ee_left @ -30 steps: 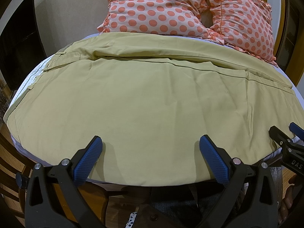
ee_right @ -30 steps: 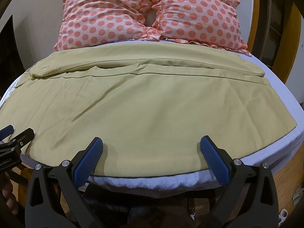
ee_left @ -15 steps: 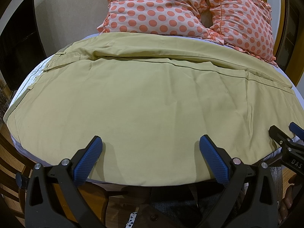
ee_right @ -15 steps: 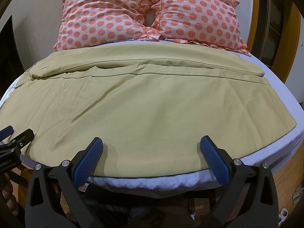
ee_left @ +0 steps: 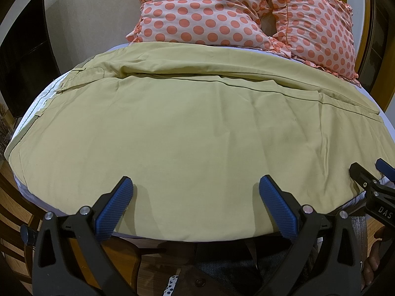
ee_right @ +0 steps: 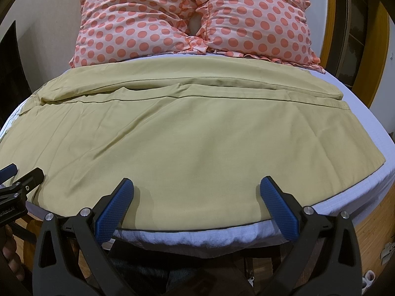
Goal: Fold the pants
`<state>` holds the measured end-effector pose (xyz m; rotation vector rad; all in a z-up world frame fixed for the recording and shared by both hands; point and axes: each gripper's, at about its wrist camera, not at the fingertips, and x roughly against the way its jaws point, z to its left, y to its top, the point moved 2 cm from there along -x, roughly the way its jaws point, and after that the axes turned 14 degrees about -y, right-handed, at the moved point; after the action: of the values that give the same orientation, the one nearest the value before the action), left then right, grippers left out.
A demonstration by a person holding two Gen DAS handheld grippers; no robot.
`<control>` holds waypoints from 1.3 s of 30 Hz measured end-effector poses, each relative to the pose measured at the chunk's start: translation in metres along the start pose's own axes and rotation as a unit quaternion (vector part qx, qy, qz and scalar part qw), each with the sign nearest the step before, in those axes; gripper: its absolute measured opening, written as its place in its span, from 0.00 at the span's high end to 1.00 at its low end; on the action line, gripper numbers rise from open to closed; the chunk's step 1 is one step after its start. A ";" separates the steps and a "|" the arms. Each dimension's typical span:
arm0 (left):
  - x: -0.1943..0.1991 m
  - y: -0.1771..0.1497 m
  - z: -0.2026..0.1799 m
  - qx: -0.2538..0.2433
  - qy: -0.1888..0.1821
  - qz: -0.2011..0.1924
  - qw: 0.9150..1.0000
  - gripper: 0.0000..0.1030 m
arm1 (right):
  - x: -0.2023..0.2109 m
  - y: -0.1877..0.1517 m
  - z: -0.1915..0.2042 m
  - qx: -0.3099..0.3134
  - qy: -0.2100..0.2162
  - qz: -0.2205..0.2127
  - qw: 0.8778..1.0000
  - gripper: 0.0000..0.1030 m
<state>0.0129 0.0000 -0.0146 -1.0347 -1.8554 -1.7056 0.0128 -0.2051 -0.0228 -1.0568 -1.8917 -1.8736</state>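
Khaki pants [ee_left: 187,133] are lying spread flat on the bed [ee_right: 358,180], their long axis running crosswise, left to right, in front of both grippers; the waistband end is lying to the far left of the left hand-held gripper [ee_left: 196,207], and the leg hems are ending to the right of the right hand-held gripper [ee_right: 197,207]. One leg is lying nearer, the other just beyond it toward the pillows [ee_right: 192,22], the two meeting along a lengthwise seam line. Both grippers are hovering side by side over the near long edge, the left one nearer the seat and waist, the right one nearer the hems; each is showing at the margin of the other's view. Both are standing with fingers spread wide, pinching nothing, the blue pads [ee_left: 114,207] poised just above the cloth, though whether they are touching it cannot be told. Judged from this layout, the coming move is turning on that near edge: each gripper is already facing it squarely, so a lengthwise fold away toward the pillows would be calling for both to close on the edge directly ahead.
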 end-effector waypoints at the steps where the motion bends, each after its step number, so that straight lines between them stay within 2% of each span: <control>1: 0.000 0.000 0.000 0.000 0.000 -0.001 1.000 0.02 | 0.000 -0.001 0.000 -0.001 0.001 -0.005 1.000 0.01; 5: 0.001 -0.002 -0.001 -0.005 0.002 -0.011 1.000 0.02 | 0.001 -0.009 -0.004 0.004 0.019 -0.052 0.998 0.01; 6: 0.001 -0.001 0.000 -0.006 0.001 -0.010 1.000 0.02 | 0.000 -0.007 -0.007 0.015 0.031 -0.056 0.998 0.01; 8: 0.001 0.002 -0.001 -0.006 0.003 -0.004 1.000 0.02 | -0.003 0.008 -0.018 0.013 0.025 -0.048 0.998 0.01; 11: 0.009 0.012 0.005 -0.013 0.021 -0.019 1.000 0.02 | -0.004 0.054 -0.058 -0.037 -0.006 -0.077 0.996 0.01; 13: 0.016 0.024 0.007 -0.015 0.016 -0.036 0.999 0.02 | -0.017 0.101 -0.090 -0.078 -0.036 -0.079 0.993 0.01; 14: 0.018 0.032 0.007 -0.016 0.014 -0.043 0.999 0.02 | -0.026 0.116 -0.099 -0.088 -0.048 -0.072 0.992 0.01; 15: 0.019 0.036 0.007 -0.016 0.014 -0.048 0.999 0.02 | -0.048 0.146 -0.112 -0.103 -0.068 -0.050 0.991 0.01; 18: 0.016 0.054 0.008 -0.013 0.014 -0.058 0.998 0.02 | -0.109 0.194 -0.134 -0.136 -0.099 0.014 0.986 0.01; 19: 0.016 0.056 0.008 -0.012 0.012 -0.058 0.998 0.02 | -0.140 0.211 -0.143 -0.152 -0.116 0.048 0.980 0.08; 20: 0.014 0.059 0.008 -0.010 0.007 -0.057 0.998 0.02 | -0.155 0.216 -0.149 -0.162 -0.123 0.064 0.977 0.18; 22: 0.009 0.064 0.007 -0.011 0.002 -0.055 0.998 0.02 | -0.207 0.237 -0.166 -0.209 -0.143 0.119 0.960 0.27; 26: -0.003 0.068 0.007 -0.019 0.008 -0.044 0.999 0.02 | -0.269 0.248 -0.180 -0.259 -0.176 0.173 0.934 0.29; 30: -0.014 0.069 0.014 -0.016 0.010 -0.034 0.999 0.02 | -0.305 0.249 -0.179 -0.272 -0.205 0.199 0.919 0.32; 31: -0.016 0.071 0.015 -0.015 0.009 -0.034 0.999 0.02 | -0.311 0.247 -0.179 -0.269 -0.215 0.206 0.916 0.38; 32: -0.017 0.071 0.017 -0.014 0.007 -0.034 0.999 0.02 | -0.315 0.244 -0.178 -0.263 -0.222 0.211 0.915 0.46; 33: -0.019 0.073 0.018 -0.012 0.003 -0.034 0.999 0.02 | -0.315 0.245 -0.174 -0.244 -0.232 0.192 0.922 0.53; 34: -0.019 0.073 0.019 -0.011 0.002 -0.035 0.999 0.02 | -0.313 0.243 -0.170 -0.231 -0.224 0.174 0.931 0.68; 35: -0.019 0.073 0.020 -0.010 -0.002 -0.037 0.999 0.02 | -0.310 0.240 -0.168 -0.222 -0.222 0.166 0.935 0.77; 37: -0.020 0.074 0.022 -0.004 -0.009 -0.039 0.999 0.02 | -0.306 0.231 -0.168 -0.219 -0.206 0.149 0.942 0.85; 39: -0.020 0.074 0.024 0.002 -0.018 -0.040 0.999 0.02 | -0.302 0.220 -0.177 -0.243 -0.179 0.130 0.945 0.91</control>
<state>0.0849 0.0163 0.0158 -1.0080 -1.9465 -1.7376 0.3154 -0.4866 -0.0337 -1.8102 -1.3665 -2.1470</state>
